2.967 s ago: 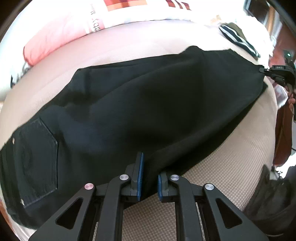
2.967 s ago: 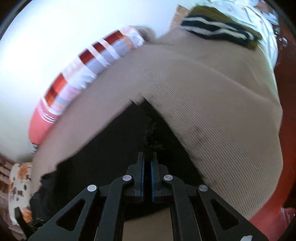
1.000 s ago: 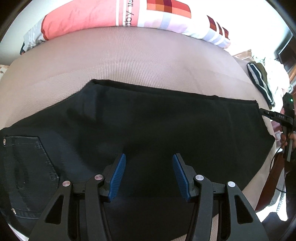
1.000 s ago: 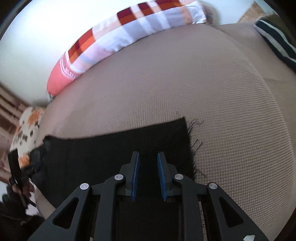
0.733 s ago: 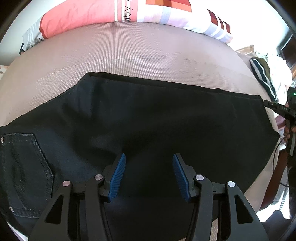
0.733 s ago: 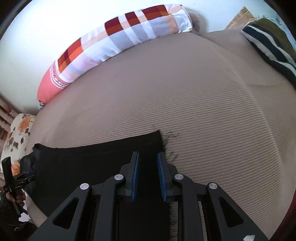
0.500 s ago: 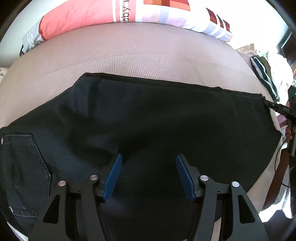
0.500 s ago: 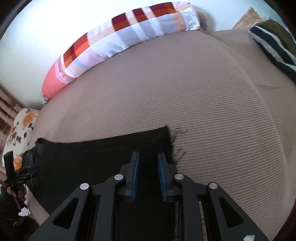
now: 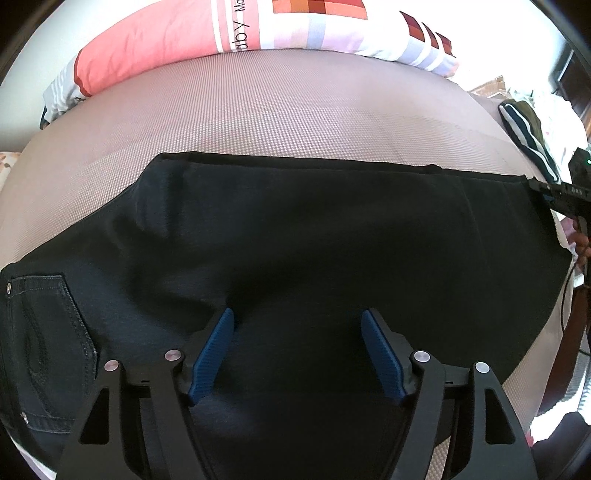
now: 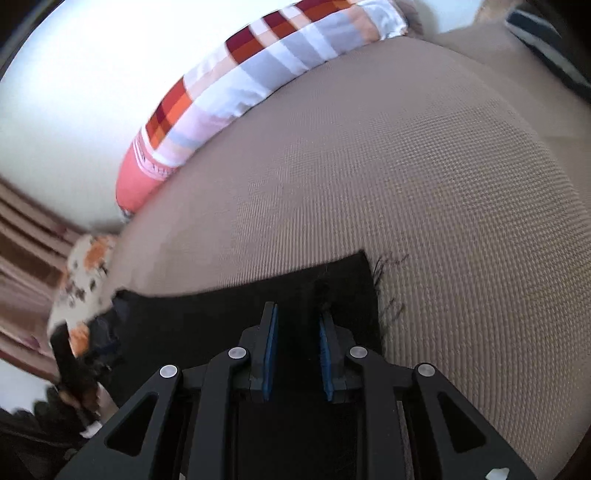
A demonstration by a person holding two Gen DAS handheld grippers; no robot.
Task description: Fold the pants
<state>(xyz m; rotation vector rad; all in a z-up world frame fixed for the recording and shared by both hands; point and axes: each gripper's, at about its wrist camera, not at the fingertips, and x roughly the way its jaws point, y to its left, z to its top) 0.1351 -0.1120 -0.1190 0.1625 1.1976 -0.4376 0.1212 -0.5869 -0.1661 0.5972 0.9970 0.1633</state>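
Observation:
Black pants [image 9: 295,236] lie flat across a beige bed [image 9: 258,118], back pocket at the left and leg ends at the right. My left gripper [image 9: 297,317] is open and empty, low over the pants' near edge at mid-length. In the right wrist view the frayed leg end [image 10: 332,284] of the pants lies under my right gripper [image 10: 297,314], whose jaws stand slightly apart with black cloth beneath them. The right gripper also shows in the left wrist view [image 9: 554,192] at the far right hem corner.
A long striped red, white and orange pillow [image 9: 258,33] lies along the bed's far edge, also in the right wrist view [image 10: 240,96]. A dark striped garment [image 9: 524,125] sits at the bed's right end. A floral cushion [image 10: 81,273] is at the left.
Three seconds ago both grippers were shut on the pants. Since then both let go; the left jaws opened wide, the right jaws opened a little. The pants now lie spread flat.

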